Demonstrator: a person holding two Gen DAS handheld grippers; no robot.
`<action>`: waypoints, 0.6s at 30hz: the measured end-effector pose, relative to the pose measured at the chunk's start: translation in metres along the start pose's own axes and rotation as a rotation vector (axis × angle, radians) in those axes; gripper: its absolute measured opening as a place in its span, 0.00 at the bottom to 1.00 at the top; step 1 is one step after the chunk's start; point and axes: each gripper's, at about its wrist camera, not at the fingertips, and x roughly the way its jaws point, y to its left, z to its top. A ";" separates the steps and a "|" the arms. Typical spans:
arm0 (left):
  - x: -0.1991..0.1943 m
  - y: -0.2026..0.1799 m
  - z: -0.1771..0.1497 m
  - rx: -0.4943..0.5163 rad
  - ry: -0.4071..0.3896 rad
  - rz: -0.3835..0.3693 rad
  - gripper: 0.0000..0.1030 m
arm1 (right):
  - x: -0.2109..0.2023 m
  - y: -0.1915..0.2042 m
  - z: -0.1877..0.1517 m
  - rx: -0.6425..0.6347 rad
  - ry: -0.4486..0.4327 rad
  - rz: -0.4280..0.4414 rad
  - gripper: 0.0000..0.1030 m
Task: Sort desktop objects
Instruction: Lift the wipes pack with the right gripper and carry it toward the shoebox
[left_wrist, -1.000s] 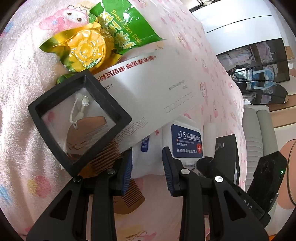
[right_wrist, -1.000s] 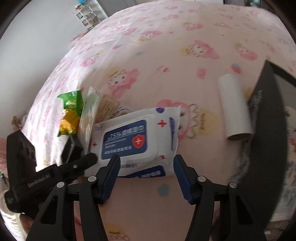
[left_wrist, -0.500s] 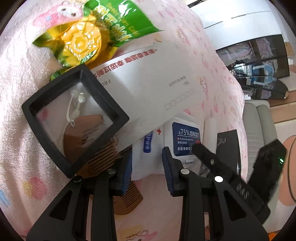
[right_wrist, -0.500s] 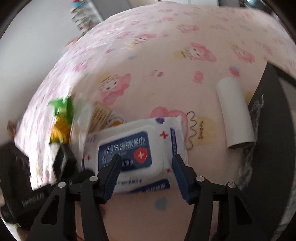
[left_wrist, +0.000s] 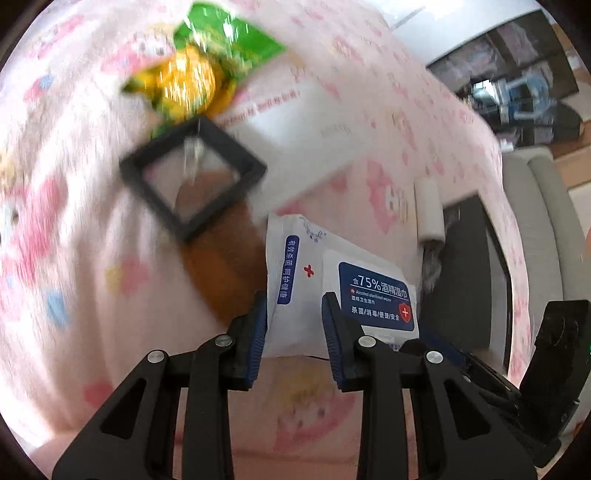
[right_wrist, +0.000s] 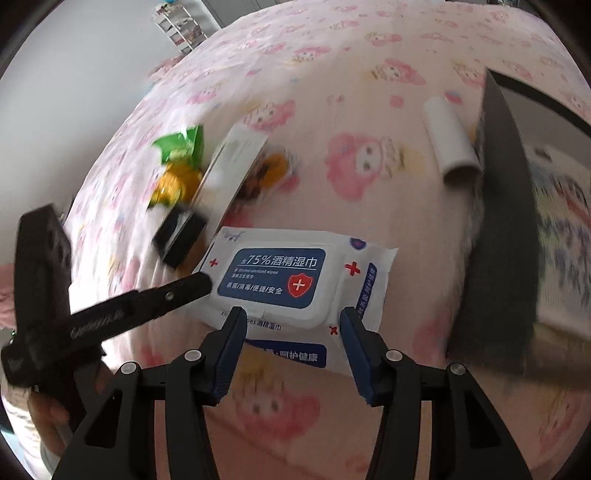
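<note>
Wipes pack now sits clear of the envelope and the black frame, which overlapped it half a second ago; it lies flat on the pink-sheeted bench, near the black tray; left gripper fingers part-spread around the pack's left edge, grip not confirmed; right gripper fingers spread wide at its near edge, empty; judgement: pack is separated from the pile, ready for pickup.

A pink cartoon-print cloth covers the surface; a grey sofa stands beyond.
</note>
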 end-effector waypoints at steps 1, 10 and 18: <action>0.003 -0.002 -0.004 0.010 0.031 -0.006 0.29 | -0.003 -0.004 -0.006 0.013 0.006 0.013 0.47; 0.004 -0.005 -0.004 0.023 -0.012 0.000 0.29 | -0.010 -0.028 -0.015 0.028 -0.018 -0.024 0.47; 0.015 -0.004 0.008 0.006 -0.027 0.038 0.29 | 0.012 -0.050 -0.006 0.079 -0.011 0.024 0.48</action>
